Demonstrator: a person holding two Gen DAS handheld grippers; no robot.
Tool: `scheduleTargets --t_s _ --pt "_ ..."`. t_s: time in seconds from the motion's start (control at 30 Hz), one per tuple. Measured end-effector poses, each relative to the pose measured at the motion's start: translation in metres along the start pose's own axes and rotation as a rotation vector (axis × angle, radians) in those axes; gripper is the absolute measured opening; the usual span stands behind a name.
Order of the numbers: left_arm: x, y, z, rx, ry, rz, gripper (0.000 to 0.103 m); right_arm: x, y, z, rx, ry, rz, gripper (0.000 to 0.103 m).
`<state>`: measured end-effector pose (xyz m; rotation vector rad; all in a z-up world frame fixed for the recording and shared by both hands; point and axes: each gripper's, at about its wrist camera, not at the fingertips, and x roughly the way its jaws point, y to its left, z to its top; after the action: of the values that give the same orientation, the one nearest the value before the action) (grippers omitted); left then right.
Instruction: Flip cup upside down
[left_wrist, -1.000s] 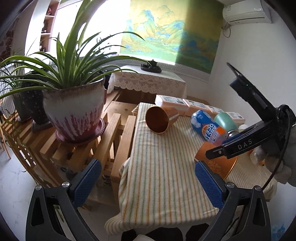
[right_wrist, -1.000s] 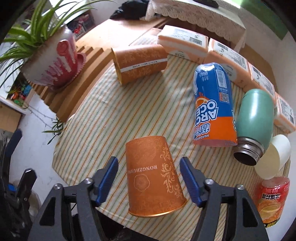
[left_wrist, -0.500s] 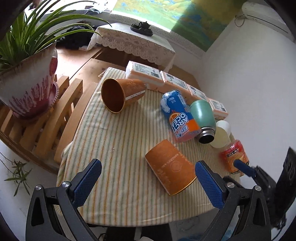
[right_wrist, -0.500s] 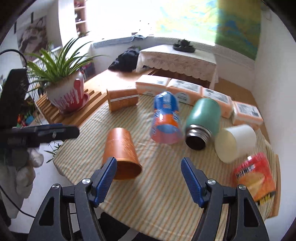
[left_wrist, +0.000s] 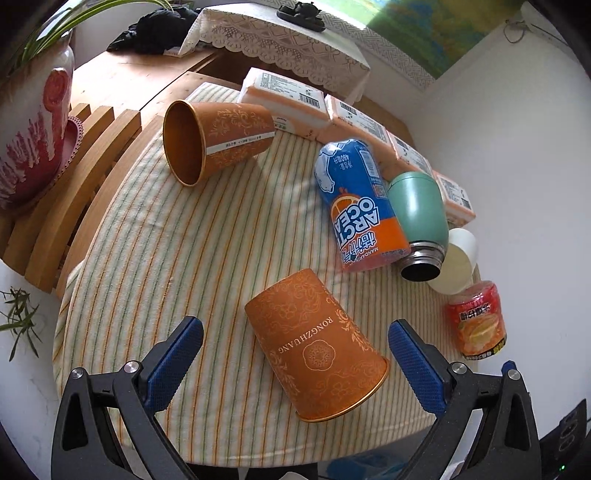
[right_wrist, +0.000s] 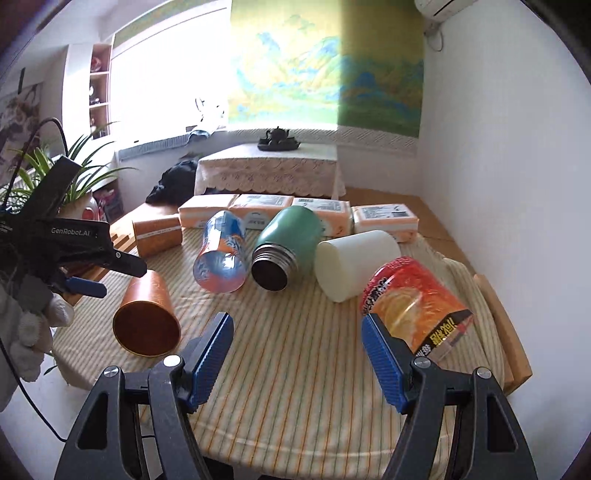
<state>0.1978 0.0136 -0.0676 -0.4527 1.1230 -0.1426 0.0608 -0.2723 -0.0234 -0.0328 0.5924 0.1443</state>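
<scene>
An orange paper cup (left_wrist: 317, 343) lies on its side on the striped tablecloth (left_wrist: 184, 258), mouth toward the front edge. My left gripper (left_wrist: 295, 350) is open, its blue pads on either side of the cup, just above it. In the right wrist view the same cup (right_wrist: 147, 314) shows its open mouth at the left. My right gripper (right_wrist: 297, 354) is open and empty over the cloth at the front. A second orange cup (left_wrist: 218, 138) lies on its side at the back left.
A blue-orange can (left_wrist: 360, 206), a green flask (left_wrist: 419, 218), a white cup (left_wrist: 456, 260) and a red snack cup (left_wrist: 478, 319) lie to the right. Tissue packs (left_wrist: 284, 98) line the back edge. A potted plant (left_wrist: 26, 122) stands on a wooden rack at left.
My left gripper swung down and in over the near orange cup, which now sits between its pads. My right gripper pulled back and to the right, away from that cup.
</scene>
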Motion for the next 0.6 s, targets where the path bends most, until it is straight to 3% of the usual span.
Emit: scheduleTargets --t_s 0.37,0.6 --pt "0.012 -0.007 0.014 0.042 0.098 0.116 0.101 -0.008 -0.010 -0.011 0.027 -0.040 -0.010 0.068" --pt "0.032 -0.012 0.023 0.019 0.197 0.117 0.101 -0.010 -0.018 -0.020 0.041 -0.040 -0.016 0.068"
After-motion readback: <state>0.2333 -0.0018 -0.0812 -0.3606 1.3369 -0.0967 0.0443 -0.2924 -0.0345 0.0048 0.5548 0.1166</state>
